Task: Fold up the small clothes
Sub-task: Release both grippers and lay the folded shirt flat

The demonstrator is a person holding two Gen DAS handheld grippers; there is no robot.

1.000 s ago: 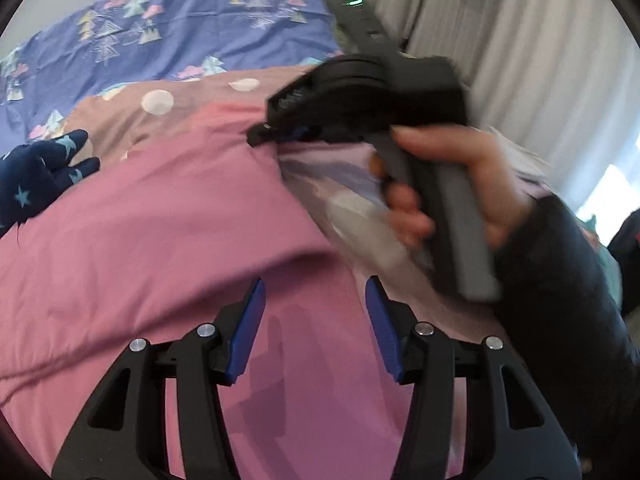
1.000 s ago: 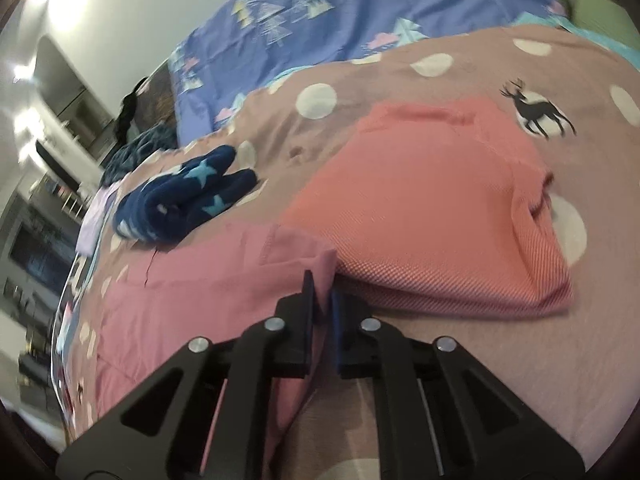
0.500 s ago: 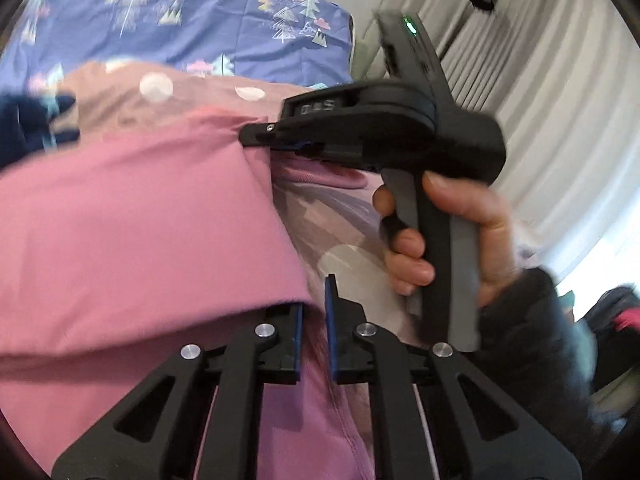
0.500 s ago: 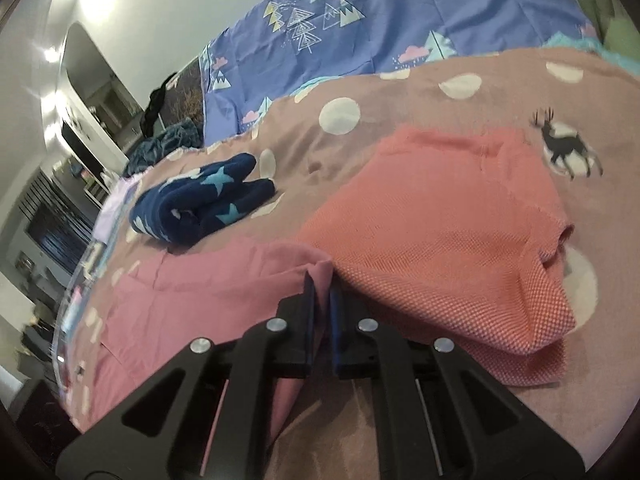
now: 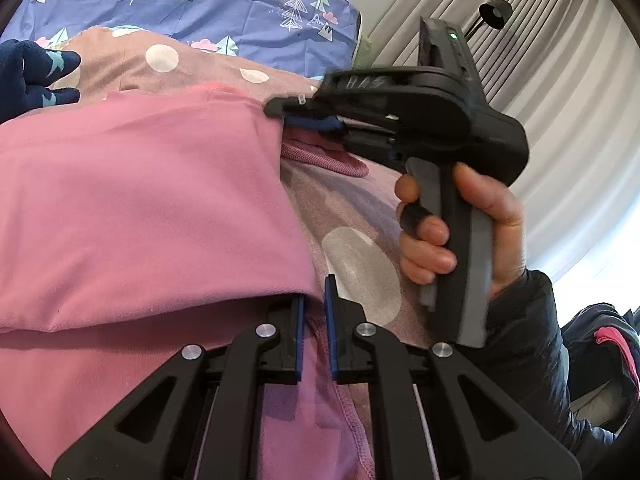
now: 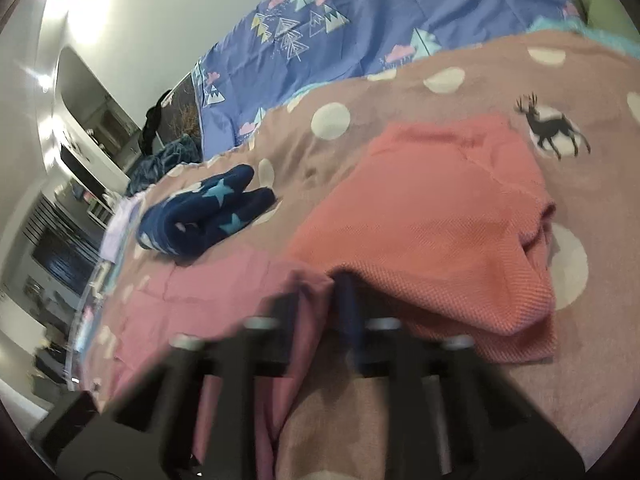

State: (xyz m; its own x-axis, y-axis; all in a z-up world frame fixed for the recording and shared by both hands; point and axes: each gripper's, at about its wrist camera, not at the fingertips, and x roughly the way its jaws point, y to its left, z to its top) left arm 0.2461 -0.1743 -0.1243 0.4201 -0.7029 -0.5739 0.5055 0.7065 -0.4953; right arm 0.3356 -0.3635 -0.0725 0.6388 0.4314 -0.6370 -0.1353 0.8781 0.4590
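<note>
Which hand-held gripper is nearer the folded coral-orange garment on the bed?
Right. The right hand-held gripper pinches the pink garment right beside the coral-orange garment. The left hand-held gripper grips the pink garment's opposite corner, further away.

Left tongs point(image 5: 314, 312) clamped on the near corner of the pink garment point(image 5: 140, 208); jaws have just been closing, cloth pinched between the blue pads. Right tongs point(image 5: 308, 120), gripped by a hand point(image 5: 468, 220) in a dark sleeve point(image 5: 528, 340), pinch the garment's far corner. Garment lies on a dotted bedspread point(image 5: 352, 216). Navy star-print garment point(image 5: 32, 76) far left. Blue tree-print sheet point(image 5: 200, 0) beyond; grey curtain point(image 5: 560, 120) at right.
</note>
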